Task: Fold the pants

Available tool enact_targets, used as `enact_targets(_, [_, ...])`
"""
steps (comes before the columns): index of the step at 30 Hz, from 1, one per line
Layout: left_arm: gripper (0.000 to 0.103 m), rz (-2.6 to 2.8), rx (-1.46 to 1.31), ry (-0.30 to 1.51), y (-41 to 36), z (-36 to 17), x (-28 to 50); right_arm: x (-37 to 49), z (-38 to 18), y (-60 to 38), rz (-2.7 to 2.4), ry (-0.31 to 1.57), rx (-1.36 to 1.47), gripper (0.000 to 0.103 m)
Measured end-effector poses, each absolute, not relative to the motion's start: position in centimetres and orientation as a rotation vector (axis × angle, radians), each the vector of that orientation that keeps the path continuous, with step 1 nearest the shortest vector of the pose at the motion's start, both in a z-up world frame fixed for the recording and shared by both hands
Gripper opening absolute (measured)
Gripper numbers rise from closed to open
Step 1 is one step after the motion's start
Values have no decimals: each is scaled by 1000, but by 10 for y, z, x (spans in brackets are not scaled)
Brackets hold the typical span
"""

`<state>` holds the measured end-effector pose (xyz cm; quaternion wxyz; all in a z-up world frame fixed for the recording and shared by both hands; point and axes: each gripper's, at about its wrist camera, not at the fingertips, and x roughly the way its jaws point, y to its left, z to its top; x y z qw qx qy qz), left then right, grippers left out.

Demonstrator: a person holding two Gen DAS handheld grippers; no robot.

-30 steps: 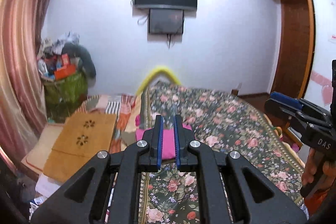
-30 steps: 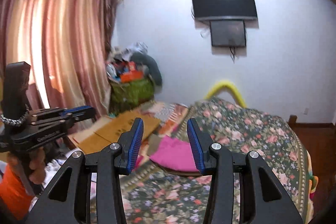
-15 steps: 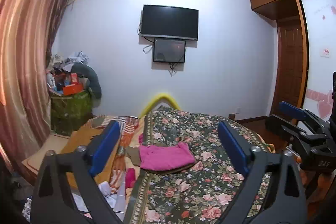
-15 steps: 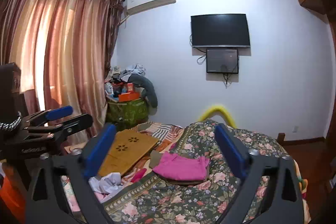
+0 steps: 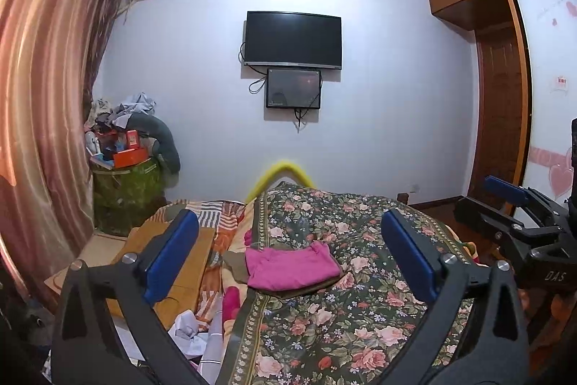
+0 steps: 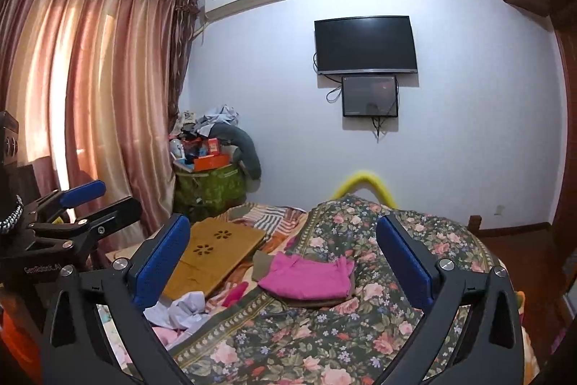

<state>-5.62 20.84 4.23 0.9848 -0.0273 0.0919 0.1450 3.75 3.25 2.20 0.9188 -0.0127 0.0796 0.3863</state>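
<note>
Folded pink pants (image 5: pixel 290 267) lie on a folded brown garment (image 5: pixel 234 264) on the floral bedspread (image 5: pixel 346 323); they also show in the right wrist view (image 6: pixel 306 278). My left gripper (image 5: pixel 288 258) is wide open and empty, held above the bed well short of the pants. My right gripper (image 6: pixel 283 262) is wide open and empty, also raised and short of the pants. Each gripper shows at the edge of the other's view, the right one (image 5: pixel 512 208) and the left one (image 6: pixel 83 204).
A tan perforated board (image 6: pixel 216 249) and loose clothes (image 6: pixel 180 307) lie left of the bedspread. A green bin piled with clutter (image 6: pixel 209 183) stands by the curtain (image 6: pixel 90 103). A TV (image 5: pixel 293 40) hangs on the far wall; a wooden wardrobe (image 5: pixel 501 118) is at the right.
Both grippers opened from nearly shut to wide open and rose, tilting up so more wall and ceiling show. The pants stayed in place.
</note>
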Motion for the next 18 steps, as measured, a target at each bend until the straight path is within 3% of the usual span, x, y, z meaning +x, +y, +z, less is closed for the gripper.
enact_targets(18, [103,282,-62,203,210,35,-47,35,21,28,789,174,-22,103])
